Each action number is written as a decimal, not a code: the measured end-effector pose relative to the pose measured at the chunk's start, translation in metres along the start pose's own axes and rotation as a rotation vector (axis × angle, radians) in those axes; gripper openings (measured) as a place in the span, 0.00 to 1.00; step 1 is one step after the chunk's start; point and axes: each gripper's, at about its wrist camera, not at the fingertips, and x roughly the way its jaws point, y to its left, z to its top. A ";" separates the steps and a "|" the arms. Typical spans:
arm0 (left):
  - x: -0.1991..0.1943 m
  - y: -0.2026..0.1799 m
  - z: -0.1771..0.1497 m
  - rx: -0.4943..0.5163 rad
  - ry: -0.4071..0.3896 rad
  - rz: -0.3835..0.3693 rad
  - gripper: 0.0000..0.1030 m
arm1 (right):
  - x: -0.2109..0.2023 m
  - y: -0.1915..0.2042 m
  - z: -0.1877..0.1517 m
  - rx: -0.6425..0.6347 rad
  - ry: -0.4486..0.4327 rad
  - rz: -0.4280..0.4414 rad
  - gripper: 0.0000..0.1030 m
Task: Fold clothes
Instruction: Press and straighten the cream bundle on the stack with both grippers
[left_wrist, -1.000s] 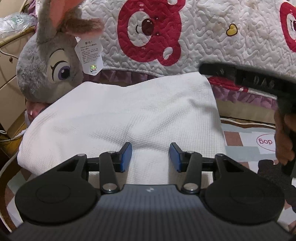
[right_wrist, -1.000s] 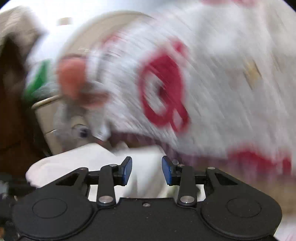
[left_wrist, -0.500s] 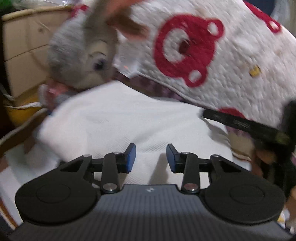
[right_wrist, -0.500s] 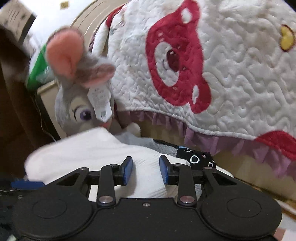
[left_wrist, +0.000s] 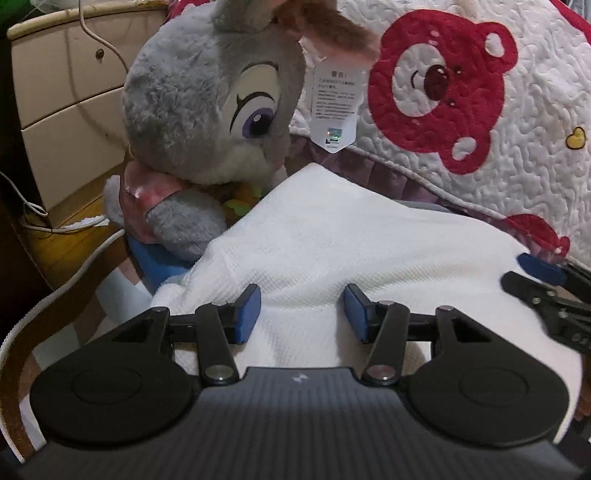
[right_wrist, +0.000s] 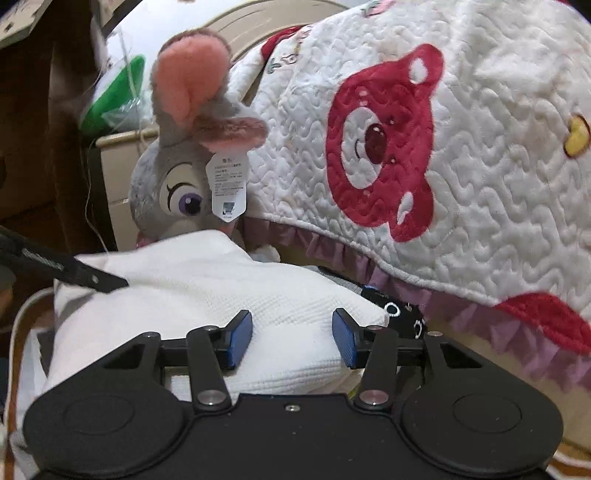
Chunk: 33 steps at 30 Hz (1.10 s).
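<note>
On the bed, between a grey plush rabbit (left_wrist: 207, 110) and a white quilt with red bears (left_wrist: 461, 110), lies a white waffle-knit garment (left_wrist: 332, 251) in a thick, doubled-looking bundle. We hold our left gripper (left_wrist: 302, 314) over its near edge, jaws parted and empty. Our right gripper (right_wrist: 292, 338) hovers at its right corner, likewise parted and empty. Whether this fold is finished or midway, we cannot tell; any pinch should take every layer squarely, clear of the dark item (right_wrist: 400, 315) tucked beside it.
</note>
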 end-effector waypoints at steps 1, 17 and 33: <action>-0.001 -0.001 0.000 0.006 0.001 0.008 0.48 | -0.005 0.002 0.002 0.013 -0.008 0.001 0.51; 0.003 -0.011 -0.009 0.052 0.007 0.043 0.47 | -0.035 0.014 -0.039 0.054 0.060 0.103 0.64; -0.130 -0.076 -0.067 0.139 0.170 0.128 0.82 | -0.147 0.024 -0.035 0.152 0.098 0.024 0.67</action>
